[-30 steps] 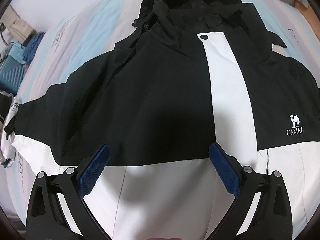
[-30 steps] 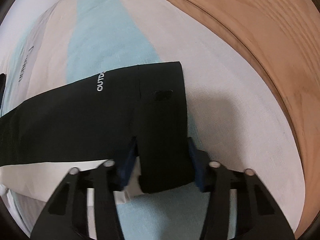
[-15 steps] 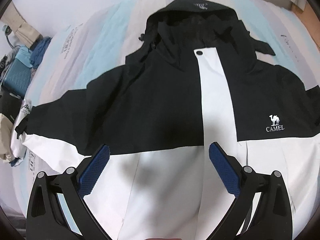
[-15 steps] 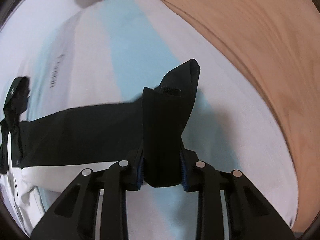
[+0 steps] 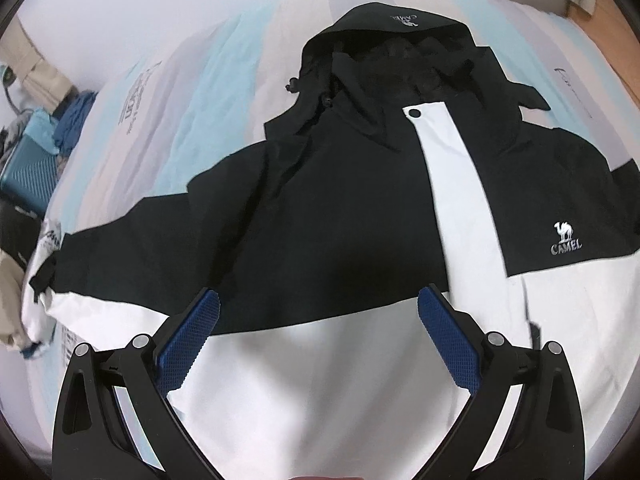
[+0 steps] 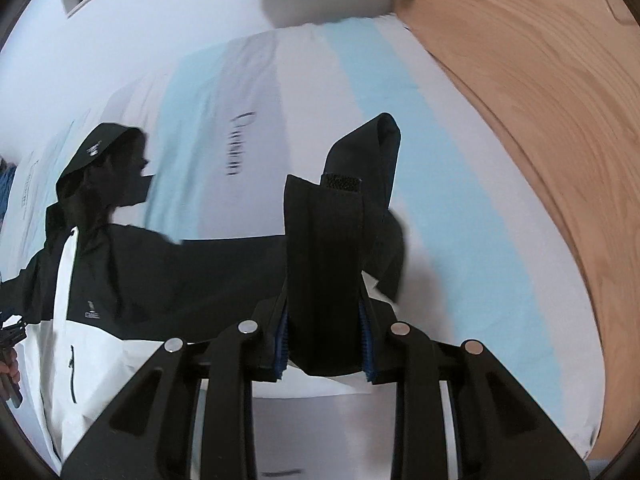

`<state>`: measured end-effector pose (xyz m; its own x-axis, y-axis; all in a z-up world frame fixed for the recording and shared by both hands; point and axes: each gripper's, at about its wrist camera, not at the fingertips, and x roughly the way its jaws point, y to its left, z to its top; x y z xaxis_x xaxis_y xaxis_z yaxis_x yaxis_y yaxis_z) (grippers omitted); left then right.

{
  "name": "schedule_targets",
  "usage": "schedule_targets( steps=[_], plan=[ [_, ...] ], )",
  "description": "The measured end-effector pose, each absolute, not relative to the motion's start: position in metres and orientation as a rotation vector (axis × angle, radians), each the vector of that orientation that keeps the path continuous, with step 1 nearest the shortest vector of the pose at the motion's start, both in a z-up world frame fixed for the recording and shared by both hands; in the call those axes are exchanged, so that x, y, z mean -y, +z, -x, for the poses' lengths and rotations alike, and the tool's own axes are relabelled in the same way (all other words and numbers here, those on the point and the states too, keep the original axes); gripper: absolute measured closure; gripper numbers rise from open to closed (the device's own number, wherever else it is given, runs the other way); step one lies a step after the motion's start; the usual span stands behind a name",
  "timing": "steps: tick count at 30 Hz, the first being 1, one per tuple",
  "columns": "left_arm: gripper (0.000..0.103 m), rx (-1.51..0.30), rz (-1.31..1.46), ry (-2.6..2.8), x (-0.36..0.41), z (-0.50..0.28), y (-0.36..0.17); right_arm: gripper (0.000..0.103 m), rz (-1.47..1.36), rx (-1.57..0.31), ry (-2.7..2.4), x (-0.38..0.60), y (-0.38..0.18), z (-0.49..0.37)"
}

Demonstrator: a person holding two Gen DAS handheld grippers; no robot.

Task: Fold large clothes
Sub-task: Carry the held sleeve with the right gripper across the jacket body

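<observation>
The jacket [image 5: 340, 208] lies face up and spread out on the bed [image 5: 208, 92], hood at the far end, hem toward you. You are on the first sleeve fold: your right gripper [image 6: 324, 344] is clenched on the black cuff [image 6: 326, 264], which stands up off the bed. By my reading, the next move calls for carrying that cuff left across the chest and laying the sleeve flat without dragging the body. Your left gripper [image 5: 318, 332] hangs released above the white lower front, grasping nothing; it could pin the body while you fold.

The right view alone shows the gripped cuff and the wooden board [image 6: 540, 120] beside the bed. The left view alone shows the other sleeve [image 5: 132, 256] lying out flat to the left and a blue suitcase [image 5: 28, 168] past the bed's edge.
</observation>
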<state>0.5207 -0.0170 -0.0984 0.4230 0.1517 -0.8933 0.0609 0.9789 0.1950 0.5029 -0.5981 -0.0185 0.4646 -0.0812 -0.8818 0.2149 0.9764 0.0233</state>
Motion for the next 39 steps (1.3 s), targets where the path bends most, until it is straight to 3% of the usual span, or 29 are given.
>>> schedule_targets(
  steps=[39],
  plan=[
    [0.006,-1.094,-0.104,0.131,-0.336,-0.513,-0.110,0.080,-0.108,-1.115,0.219,0.024,-0.050,-0.574]
  ],
)
